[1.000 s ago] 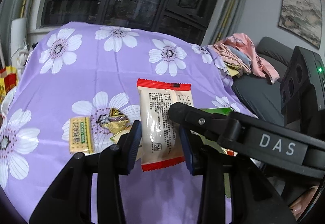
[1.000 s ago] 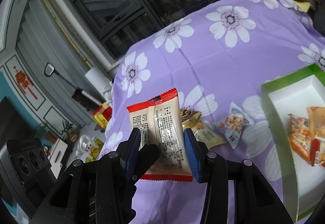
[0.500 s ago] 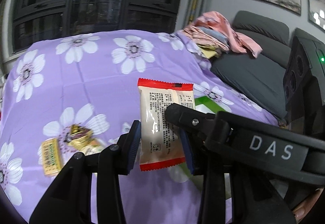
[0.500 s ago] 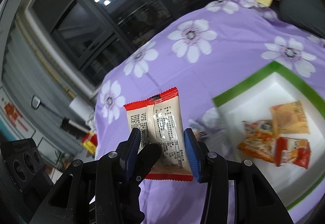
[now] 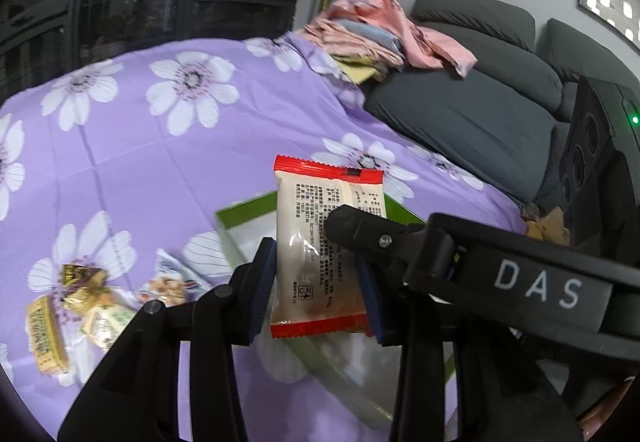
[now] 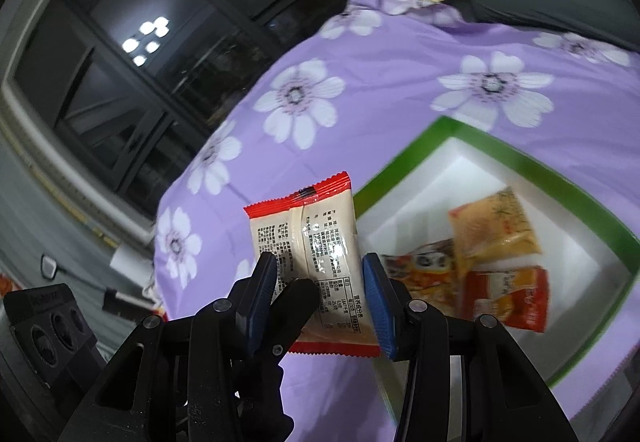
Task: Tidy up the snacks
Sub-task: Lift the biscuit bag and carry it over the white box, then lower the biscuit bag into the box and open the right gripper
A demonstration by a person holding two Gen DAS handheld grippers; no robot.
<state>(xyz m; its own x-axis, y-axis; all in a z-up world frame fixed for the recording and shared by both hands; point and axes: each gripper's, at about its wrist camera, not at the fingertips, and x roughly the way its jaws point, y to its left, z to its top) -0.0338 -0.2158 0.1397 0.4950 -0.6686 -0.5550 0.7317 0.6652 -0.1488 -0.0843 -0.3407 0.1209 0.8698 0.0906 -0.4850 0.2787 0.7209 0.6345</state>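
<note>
Up over the desk, a snack packet (image 5: 320, 242) with red crimped ends and a beige printed back is held off the surface, standing upright with its top edge up. Both grippers have it at once. From the left wrist camera, the left gripper (image 5: 316, 282) has its jaws closed in on the packet's two side edges, blue pads (image 5: 264, 282) touching it. From the right wrist camera it's the same deal: the right gripper (image 6: 320, 282) jaws are pressed against the packet's sides, so neither one is open any wider than the packet. One black finger of each gripper crosses in front of the packet in the other one's view.

The desk is covered with a purple cloth (image 5: 132, 177) with white flowers. Right behind the packet sits a box (image 6: 404, 157) with a green rim and white inside, and the packet hangs at its near edge. Inside the box lie a yellow packet (image 6: 494, 230), a red packet (image 6: 508, 298) and an orange packet (image 6: 424, 278), all close together. Off to the left on the cloth is a little bunch of loose snacks (image 5: 80, 306), outside the box.
</note>
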